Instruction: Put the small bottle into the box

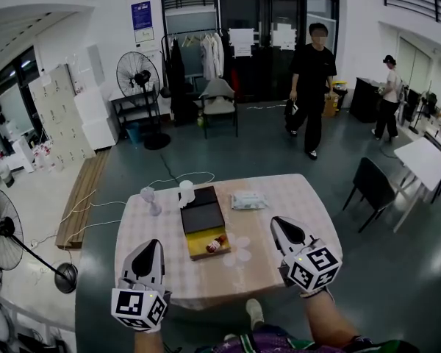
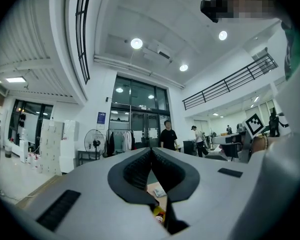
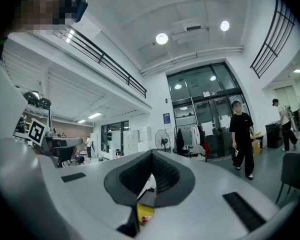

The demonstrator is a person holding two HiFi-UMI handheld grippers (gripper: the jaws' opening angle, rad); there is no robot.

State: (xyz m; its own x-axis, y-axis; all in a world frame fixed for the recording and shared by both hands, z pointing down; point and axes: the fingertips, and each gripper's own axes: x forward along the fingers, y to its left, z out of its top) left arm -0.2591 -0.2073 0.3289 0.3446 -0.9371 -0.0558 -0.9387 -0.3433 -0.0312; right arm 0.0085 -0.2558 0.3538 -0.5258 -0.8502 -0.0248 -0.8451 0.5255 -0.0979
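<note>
The box [image 1: 206, 251] lies open at the middle of the checked table [image 1: 294, 197], its black lid [image 1: 202, 210] folded back on the far side. The small bottle [image 1: 215, 245], amber with a red cap, lies inside the yellow base. My left gripper [image 1: 153, 244] hovers over the table's near left corner, jaws shut and empty. My right gripper [image 1: 277, 221] hangs near the right of the box, also shut with nothing held. In the left gripper view the closed gripper [image 2: 151, 150] hides most of the bottle [image 2: 160, 215]. The right gripper view shows the gripper [image 3: 152, 153] closed above the yellow box [image 3: 145, 213].
A white packet [image 1: 248, 200] lies behind the box at right. Two white cup-like things [image 1: 148, 195] [image 1: 186, 192] stand at the far left edge. A black chair [image 1: 371, 184] is right of the table, a floor fan [image 1: 4, 234] left. A person [image 1: 311, 87] walks beyond.
</note>
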